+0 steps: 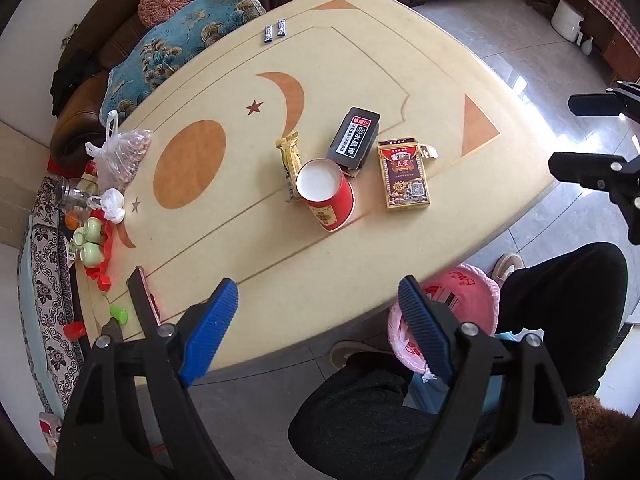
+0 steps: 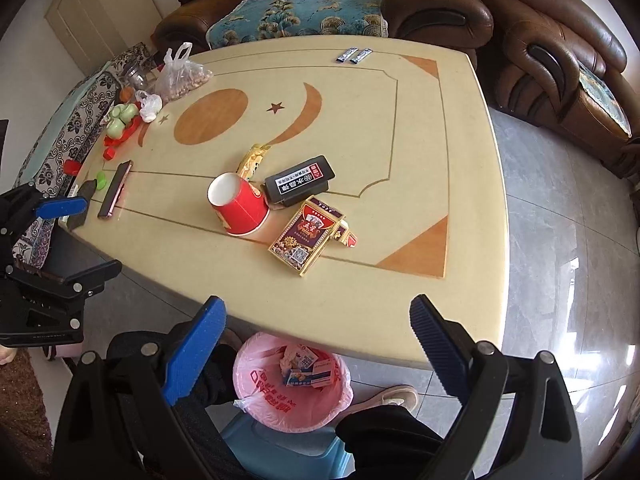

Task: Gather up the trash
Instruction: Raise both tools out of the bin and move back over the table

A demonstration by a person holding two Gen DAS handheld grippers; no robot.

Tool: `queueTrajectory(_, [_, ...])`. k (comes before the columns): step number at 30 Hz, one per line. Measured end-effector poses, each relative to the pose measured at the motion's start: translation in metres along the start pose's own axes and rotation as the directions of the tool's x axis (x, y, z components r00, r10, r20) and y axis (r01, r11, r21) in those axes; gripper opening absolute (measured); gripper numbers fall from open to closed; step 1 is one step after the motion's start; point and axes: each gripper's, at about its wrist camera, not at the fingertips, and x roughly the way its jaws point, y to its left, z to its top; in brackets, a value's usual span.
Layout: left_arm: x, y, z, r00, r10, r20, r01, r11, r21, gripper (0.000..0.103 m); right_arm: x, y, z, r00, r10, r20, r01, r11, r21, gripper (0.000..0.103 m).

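Note:
A red paper cup (image 1: 326, 196) (image 2: 239, 208) lies on its side mid-table, beside a yellow snack wrapper (image 1: 291, 160) (image 2: 252, 159), a black box (image 1: 353, 138) (image 2: 300, 181) and a red-gold card pack (image 1: 405, 176) (image 2: 305, 238). A bin with a pink liner (image 1: 448, 312) (image 2: 289, 380) stands on the floor at the table's near edge, holding some wrappers. My left gripper (image 1: 318, 320) is open and empty over the near edge. My right gripper (image 2: 318, 340) is open and empty above the bin.
The cream table (image 1: 360, 60) (image 2: 440, 140) also carries two small sachets (image 1: 274, 32) (image 2: 354, 55), a bag of nuts (image 1: 124, 152) (image 2: 182, 74), green cups (image 1: 90, 240) (image 2: 120, 120) and a phone (image 1: 144, 300) (image 2: 116, 194). Brown sofas stand behind. The person's legs are by the bin.

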Motion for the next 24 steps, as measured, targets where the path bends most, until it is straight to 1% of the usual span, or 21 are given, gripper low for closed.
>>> queueTrajectory(3, [0.007,0.002,0.013,1.000,-0.005,-0.017,0.005,1.000,0.018,0.080,0.003,-0.002,0.012,1.000,-0.010,-0.005,0.010,1.000,0.005,0.091])
queueTrajectory(8, [0.012,0.007,0.030,1.000,-0.009,-0.019,0.010,0.999,0.033,0.080,0.013,-0.001,0.029,1.000,-0.020,-0.017,0.020,1.000,0.006,0.091])
queueTrajectory(11, [0.019,0.008,0.039,1.000,-0.018,-0.022,0.019,0.999,0.046,0.081,0.025,0.000,0.038,0.999,-0.022,-0.046,0.022,1.000,0.007,0.091])
queueTrajectory(14, [0.034,0.010,0.047,0.999,-0.026,-0.048,0.027,0.999,0.039,0.081,0.041,0.001,0.044,0.997,-0.009,-0.079,0.010,1.000,0.015,0.091])
queueTrajectory(18, [0.057,0.011,0.054,0.995,-0.050,-0.083,0.053,0.998,0.034,0.081,0.062,0.009,0.049,0.994,-0.018,-0.109,0.018,1.000,0.001,0.091])
queueTrajectory(24, [0.091,0.008,0.056,0.991,-0.039,-0.127,0.046,0.998,0.052,0.081,0.100,0.016,0.050,0.985,-0.022,-0.170,0.025,1.000,0.017,0.091])
